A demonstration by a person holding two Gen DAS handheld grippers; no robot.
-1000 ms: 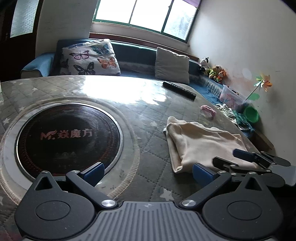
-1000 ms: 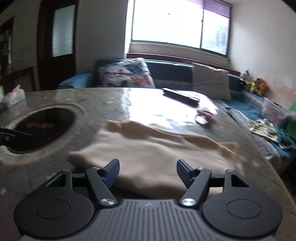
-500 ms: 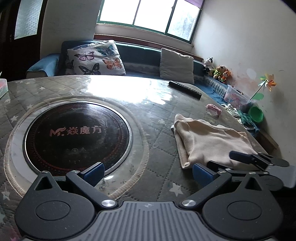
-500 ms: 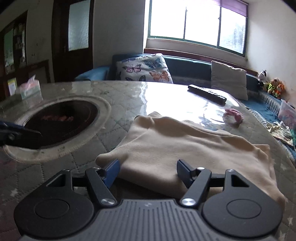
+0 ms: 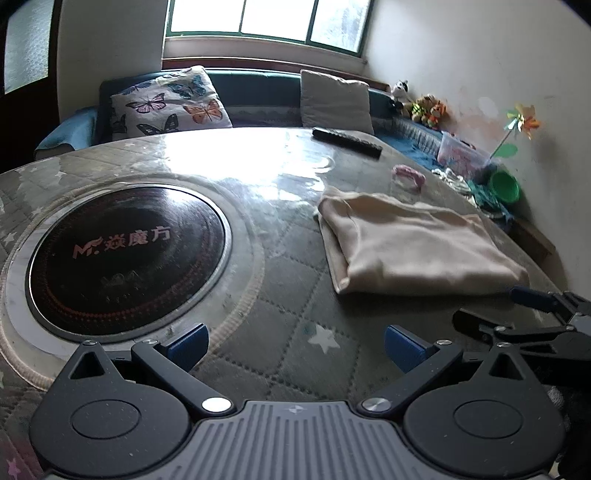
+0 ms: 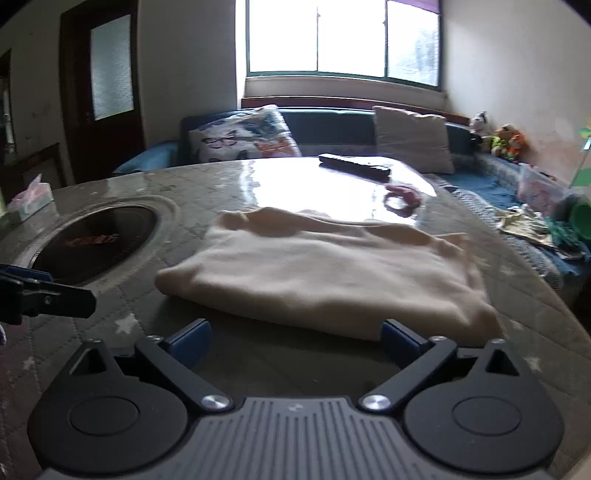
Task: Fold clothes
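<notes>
A quilted grey table cover with pale stars lies under a glossy sheet, and behind it a blue sofa runs below a bright window. Ahead and to the left of the left gripper sits a round black induction cooktop set into the table, with red lettering on its glass. The left gripper hangs over bare cover, its blue-padded jaws spread wide with nothing between them. Beyond it on the sofa lean a butterfly-print cushion and a plain beige cushion, and a black remote control rests near the table's far edge. Ahead and to the right of the left gripper lies the folded cream garment, flat on the table, with a small pink object just past it. The right gripper faces the garment's near edge; its jaws have just been opening and now stand wide, the garment lying just in front of the pads and not pinched. Its right pad looks to be at the cloth's hem, though contact cannot be made out. Far to its right, soft toys sit by the wall.
</notes>
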